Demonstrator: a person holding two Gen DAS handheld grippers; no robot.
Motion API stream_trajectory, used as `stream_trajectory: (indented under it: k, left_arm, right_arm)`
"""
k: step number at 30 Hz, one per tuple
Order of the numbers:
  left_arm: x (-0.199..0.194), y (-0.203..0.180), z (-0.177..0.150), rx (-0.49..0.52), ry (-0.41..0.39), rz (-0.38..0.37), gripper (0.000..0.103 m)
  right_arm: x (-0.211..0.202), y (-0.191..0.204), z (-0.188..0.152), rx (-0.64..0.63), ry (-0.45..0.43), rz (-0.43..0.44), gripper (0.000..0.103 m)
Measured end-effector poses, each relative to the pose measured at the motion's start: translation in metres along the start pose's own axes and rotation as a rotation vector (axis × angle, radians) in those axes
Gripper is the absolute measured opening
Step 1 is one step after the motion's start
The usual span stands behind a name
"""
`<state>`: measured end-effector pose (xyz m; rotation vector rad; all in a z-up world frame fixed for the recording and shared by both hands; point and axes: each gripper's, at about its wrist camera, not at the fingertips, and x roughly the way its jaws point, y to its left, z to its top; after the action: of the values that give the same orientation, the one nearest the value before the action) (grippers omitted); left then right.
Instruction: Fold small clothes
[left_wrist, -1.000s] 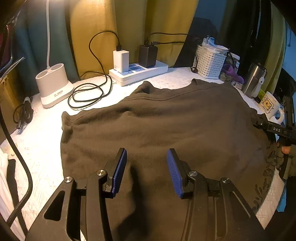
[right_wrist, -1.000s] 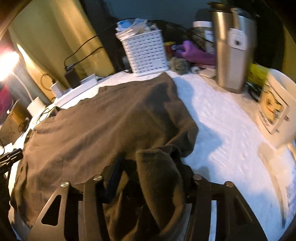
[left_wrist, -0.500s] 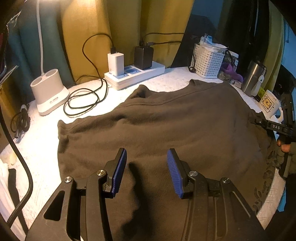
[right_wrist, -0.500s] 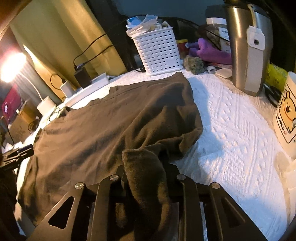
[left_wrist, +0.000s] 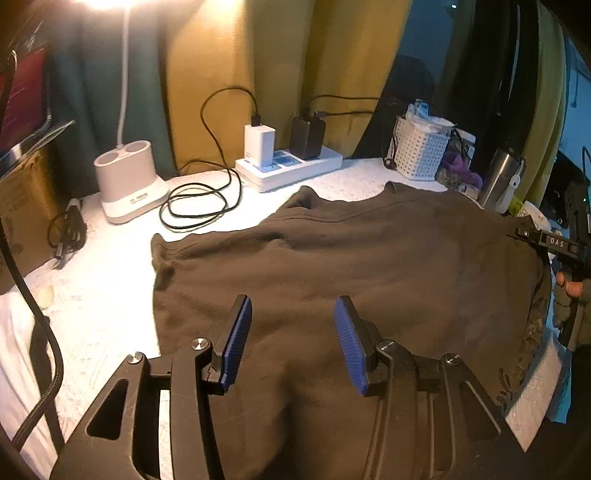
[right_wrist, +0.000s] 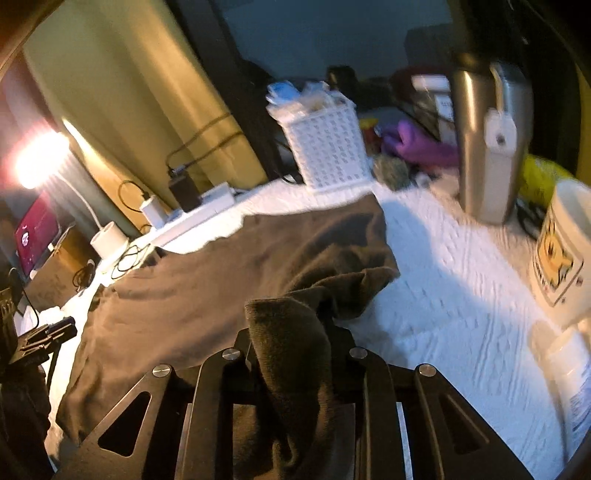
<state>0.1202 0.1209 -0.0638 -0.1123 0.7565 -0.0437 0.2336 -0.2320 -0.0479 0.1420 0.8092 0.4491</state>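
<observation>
Early days: the brown top (left_wrist: 369, 258) lies spread flat on the white cloth (left_wrist: 110, 295), no fold laid yet. Your right gripper (right_wrist: 291, 354) is closing, w/ the sleeve end bunched between its jaws; left gripper (left_wrist: 291, 332) hangs apart over the hem, holding nothing

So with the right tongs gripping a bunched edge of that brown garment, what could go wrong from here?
1. The right tongs, jaws closing, pinch a thick wad of the dark brown fabric garment; extra layers may lift and spoil the fold.
2. The steel tumbler and white cartoon mug stand close by; a swinging hem or hand could knock them.
3. The left tongs hover open, so the far side may drag.
</observation>
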Motion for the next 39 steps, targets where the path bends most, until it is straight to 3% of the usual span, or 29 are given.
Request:
stream_trajectory:
  k: [11, 21, 30, 39]
  left_arm:
    - [-0.037, 0.025, -0.005, -0.068, -0.105, -0.049, 0.047]
    - [-0.061, 0.048, -0.017, -0.088, -0.135, -0.055, 0.047]
    - [-0.075, 0.071, -0.036, -0.122, -0.128, -0.032, 0.047]
    - [-0.078, 0.073, -0.053, -0.136, -0.107, -0.021, 0.047]
  right_arm:
    - [-0.008, 0.098, 0.021, -0.169, -0.032, 0.075, 0.020]
    - [0.011, 0.202, 0.006, -0.324, 0.017, 0.211, 0.020]
    - [0.044, 0.281, -0.043, -0.437, 0.144, 0.333, 0.020]
    - [0.062, 0.321, -0.093, -0.501, 0.275, 0.408, 0.020]
